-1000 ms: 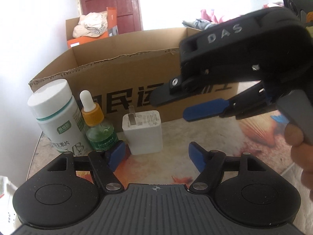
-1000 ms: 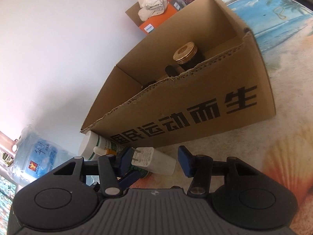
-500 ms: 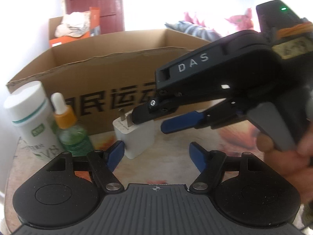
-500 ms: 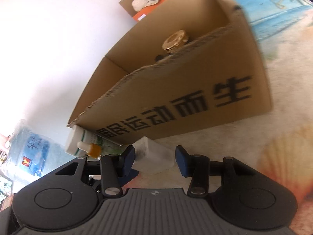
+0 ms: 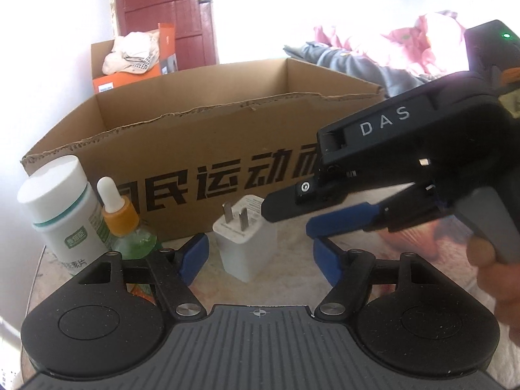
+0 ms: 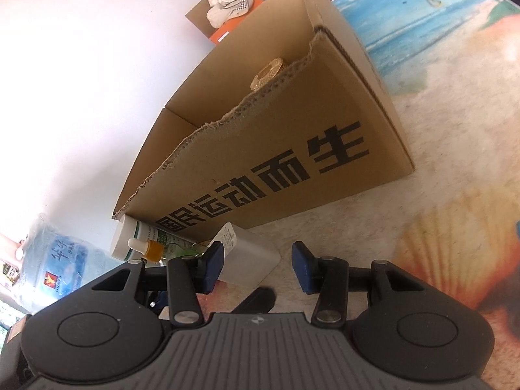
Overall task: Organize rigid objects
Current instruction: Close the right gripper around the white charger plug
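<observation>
Between the blue pads of the left gripper [image 5: 260, 255] stands a white plug adapter [image 5: 245, 239], upright on its base with its two metal prongs pointing up; the pads sit clear of it on either side, so the jaws are fairly wide and hold nothing. From the right, the right gripper [image 6: 256, 266] reaches toward the same adapter: in its own view the left pad lies against or just in front of the adapter's side while the other pad stands off, the jaws at a middling width with nothing clamped. A hand [image 5: 494, 279] grips its handle at the right edge of the left wrist view.

Just left of the left gripper's left pad stands a small green dropper bottle [image 5: 128, 224] with an orange collar and white bulb, and touching it further left is a white pill bottle [image 5: 61, 208] with a teal band under its cap. Directly ahead of both grippers, behind these three items, sits an open cardboard box [image 5: 208, 149] with black printed characters on its front and a torn upper edge. Inside it, seen from the right wrist, a gold-coloured lid [image 6: 268, 73] shows above the rim. Everything rests on a table covered with a beach-and-shell print cloth [image 6: 455, 201]. Beyond the box are a smaller carton holding a pale cap [image 5: 130, 57] and a dark red door [image 5: 169, 13].
</observation>
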Motion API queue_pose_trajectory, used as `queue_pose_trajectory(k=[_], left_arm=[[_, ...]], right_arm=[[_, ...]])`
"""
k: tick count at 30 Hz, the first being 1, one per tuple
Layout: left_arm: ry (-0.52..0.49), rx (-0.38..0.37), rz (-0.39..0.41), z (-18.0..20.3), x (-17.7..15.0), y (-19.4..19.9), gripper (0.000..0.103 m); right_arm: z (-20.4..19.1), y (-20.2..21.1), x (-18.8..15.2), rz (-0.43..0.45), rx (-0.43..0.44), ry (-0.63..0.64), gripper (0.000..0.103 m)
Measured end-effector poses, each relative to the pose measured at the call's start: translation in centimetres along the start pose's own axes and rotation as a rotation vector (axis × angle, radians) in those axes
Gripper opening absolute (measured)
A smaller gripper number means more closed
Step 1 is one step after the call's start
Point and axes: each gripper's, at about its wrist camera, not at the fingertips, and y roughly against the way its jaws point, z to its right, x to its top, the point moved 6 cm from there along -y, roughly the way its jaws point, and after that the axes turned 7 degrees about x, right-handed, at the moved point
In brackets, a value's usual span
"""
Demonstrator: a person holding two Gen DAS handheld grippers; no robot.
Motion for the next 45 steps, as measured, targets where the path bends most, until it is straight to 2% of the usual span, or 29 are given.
queue_pose_trajectory(k=[1,5,12,18,24,26,31,45], left_arm=[[0.007,0.0,-0.001,0.0,0.1,-0.2,0.065],[0.027,-0.016,-0.012,0.3,0.8,-0.8,0.057],[0.012,-0.074,0.004,0.7,0.5,0.8,0.055],[0.013,-0.053,-0.017,0.7,0.4,-0.4,0.052],[0.028,-0.033,-0.036,0.7,0.4,-1.4,0.035],[0.043,-0.047,-0.047,0.5,0.5,-1.2,0.031],[0.054,-0.084,-0.067,1.0,0.0,0.1,0.028],[0.087,-0.089,-0.121,0.9,0.2,0.4,0.027]], right_arm=[[0.0,-0.1,0.0,0.0,0.003,-0.001,0.049],[0.1,-0.2,-0.1,-0.003,0.022,-0.025,0.049],[0.6,0.5,-0.2,-0.001,0.033,-0.069,0.049],[1.0,0.3,-0.2,0.002,0.035,-0.107,0.05],[1.1,0.1,-0.3,-0.003,0.047,-0.129,0.05],[0.9,0.1,-0.4,0.001,0.043,-0.123,0.05],[0.0,0.3,-1.2,0.005,0.029,-0.094,0.05],[-0.4,1.0,-1.8,0.024,0.029,-0.08,0.049]])
